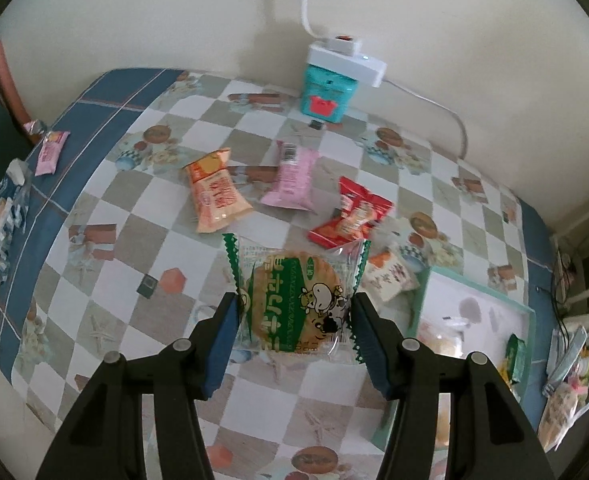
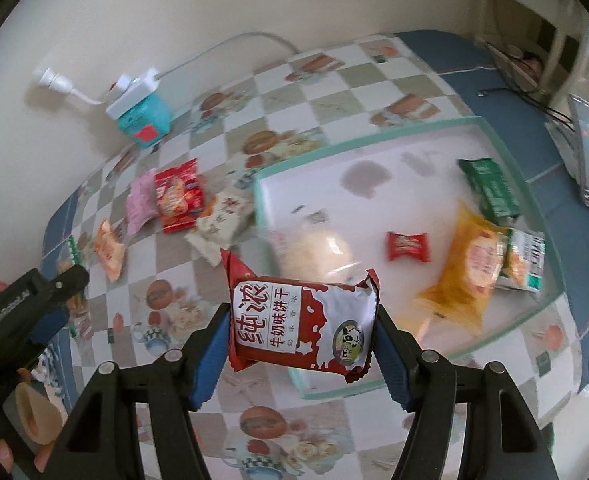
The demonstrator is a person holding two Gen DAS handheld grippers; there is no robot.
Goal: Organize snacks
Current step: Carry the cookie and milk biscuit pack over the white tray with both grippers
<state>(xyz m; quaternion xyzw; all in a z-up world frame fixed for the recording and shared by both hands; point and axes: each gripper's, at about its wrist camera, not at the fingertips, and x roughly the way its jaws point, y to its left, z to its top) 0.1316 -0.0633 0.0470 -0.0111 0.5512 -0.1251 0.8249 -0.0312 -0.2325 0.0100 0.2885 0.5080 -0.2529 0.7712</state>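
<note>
A: Our left tool is clamped on the green rice-cracker packet, blue pads pressing its crimped side edges, and we hold it above the checkered table.

B: And our right tool grips the red-and-white milk biscuit packet the same way, over the near left corner of the mint-rimmed tray.

A: Beyond the cracker, farther on the table, we see an orange packet, a pink packet and a red packet, lying near each other.

B: A white packet lies just left of the tray. In the tray we see a small red candy, a yellow packet, a dark green packet to the right, and a pale blurred item near the left.

A: At the far wall stands a teal box with a white power strip on top.
</note>
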